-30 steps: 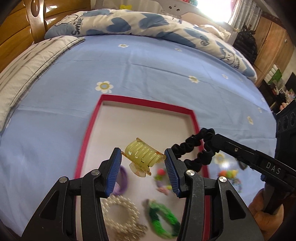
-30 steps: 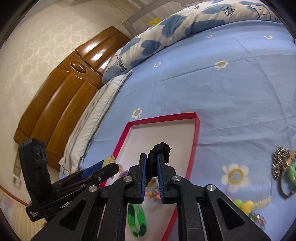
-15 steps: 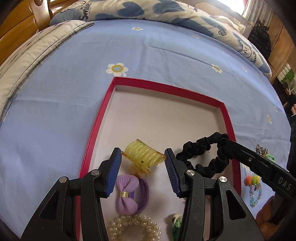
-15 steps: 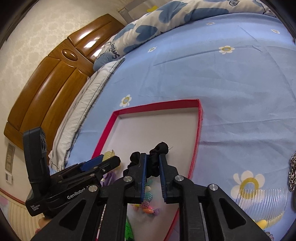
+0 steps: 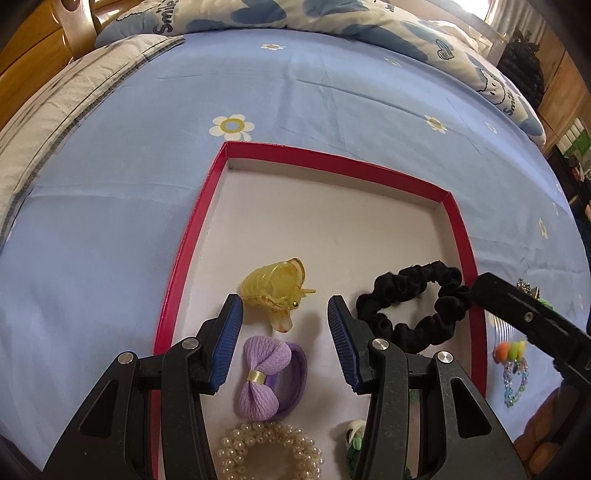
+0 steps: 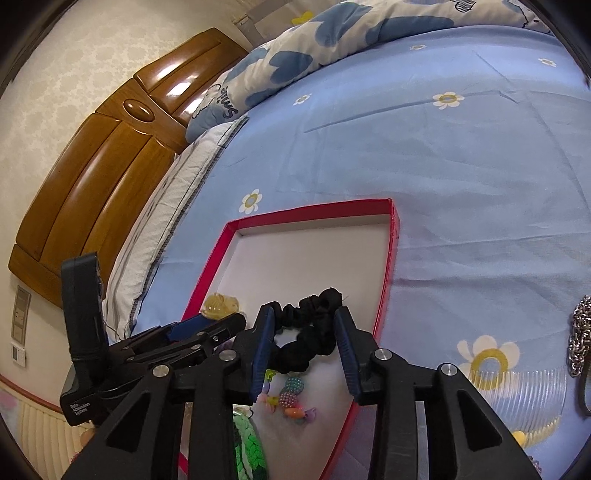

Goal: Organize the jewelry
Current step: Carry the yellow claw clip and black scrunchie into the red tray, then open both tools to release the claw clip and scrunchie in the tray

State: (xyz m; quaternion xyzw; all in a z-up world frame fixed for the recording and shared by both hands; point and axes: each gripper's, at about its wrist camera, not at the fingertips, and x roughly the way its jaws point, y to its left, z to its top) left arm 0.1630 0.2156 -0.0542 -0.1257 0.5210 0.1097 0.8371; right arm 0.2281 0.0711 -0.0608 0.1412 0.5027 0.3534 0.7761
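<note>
A red-rimmed tray with a white floor lies on the blue bedsheet; it also shows in the right wrist view. My left gripper is open, and the yellow hair claw lies on the tray floor just beyond its fingertips. My right gripper is open, and the black scrunchie lies between its fingers on the tray; it also shows in the left wrist view. A purple bow tie, a pearl bracelet and a green band also lie in the tray.
On the sheet right of the tray lie a clear comb, a silver chain and a beaded charm. A patterned quilt and a wooden headboard are at the far end.
Both grippers opened. The yellow claw dropped from the left gripper onto the tray floor, and the black scrunchie was let go by the right gripper and lies in the tray.
</note>
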